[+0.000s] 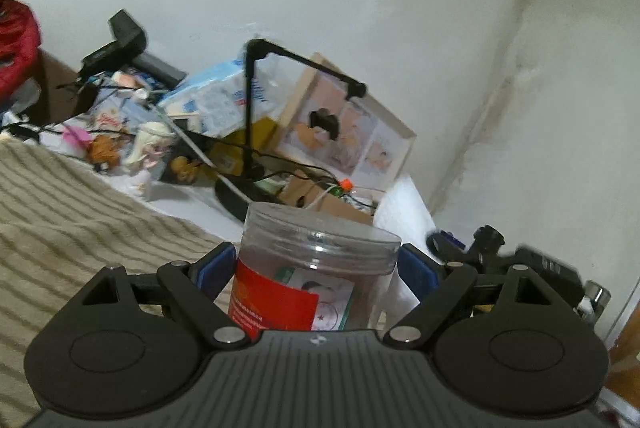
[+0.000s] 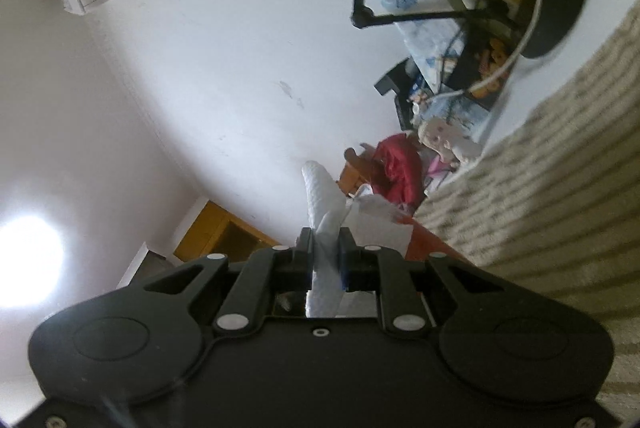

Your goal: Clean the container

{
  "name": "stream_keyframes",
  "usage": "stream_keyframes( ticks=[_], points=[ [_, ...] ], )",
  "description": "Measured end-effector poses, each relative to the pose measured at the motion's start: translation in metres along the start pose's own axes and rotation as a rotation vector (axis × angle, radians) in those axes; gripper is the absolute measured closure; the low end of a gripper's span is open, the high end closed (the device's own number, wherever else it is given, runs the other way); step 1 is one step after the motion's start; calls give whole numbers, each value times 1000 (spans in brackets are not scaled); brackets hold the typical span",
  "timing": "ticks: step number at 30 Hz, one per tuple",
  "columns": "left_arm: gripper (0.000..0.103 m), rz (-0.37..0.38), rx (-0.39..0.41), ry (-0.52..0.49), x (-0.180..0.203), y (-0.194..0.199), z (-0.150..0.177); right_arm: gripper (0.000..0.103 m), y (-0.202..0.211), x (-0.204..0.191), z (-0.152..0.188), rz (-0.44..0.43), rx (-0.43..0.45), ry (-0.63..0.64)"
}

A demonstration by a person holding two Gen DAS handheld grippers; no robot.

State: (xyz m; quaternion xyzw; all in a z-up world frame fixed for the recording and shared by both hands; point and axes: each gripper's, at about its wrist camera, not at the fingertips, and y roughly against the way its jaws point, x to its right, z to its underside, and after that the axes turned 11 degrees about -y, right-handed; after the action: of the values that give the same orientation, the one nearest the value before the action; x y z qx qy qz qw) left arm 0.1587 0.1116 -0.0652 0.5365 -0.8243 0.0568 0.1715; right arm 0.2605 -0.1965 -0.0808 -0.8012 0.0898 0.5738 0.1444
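The left gripper (image 1: 316, 264) is closed on a clear plastic container (image 1: 316, 268); its blue pads (image 1: 216, 266) press the container's sides below the screw lid. The container carries a red and white label and stands upright above a beige striped cloth (image 1: 80, 240). The right gripper (image 2: 325, 256) is narrowed on a white paper towel (image 2: 324, 212), which projects forward past the fingertips. The right wrist view is strongly tilted, so the towel's position relative to the container cannot be determined. A black desk lamp (image 1: 256, 116) stands on the cluttered worktop (image 1: 192, 200) behind.
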Motion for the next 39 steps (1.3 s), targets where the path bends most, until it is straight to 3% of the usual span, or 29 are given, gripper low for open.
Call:
stream_keyframes(
  ticks=[10,24,29,39],
  points=[
    [15,10,30,72,-10,16,7,90,-5,13,20,73,35,-31],
    [15,-30,53,117,-10,26,10,89,11,10,51,317,98,157],
    [15,-45,53,116,-6,27,10,89,15,12,56,348,114,160],
    [15,-51,40,115,-5,28,14,89,8,4,57,264,77,98]
  ],
)
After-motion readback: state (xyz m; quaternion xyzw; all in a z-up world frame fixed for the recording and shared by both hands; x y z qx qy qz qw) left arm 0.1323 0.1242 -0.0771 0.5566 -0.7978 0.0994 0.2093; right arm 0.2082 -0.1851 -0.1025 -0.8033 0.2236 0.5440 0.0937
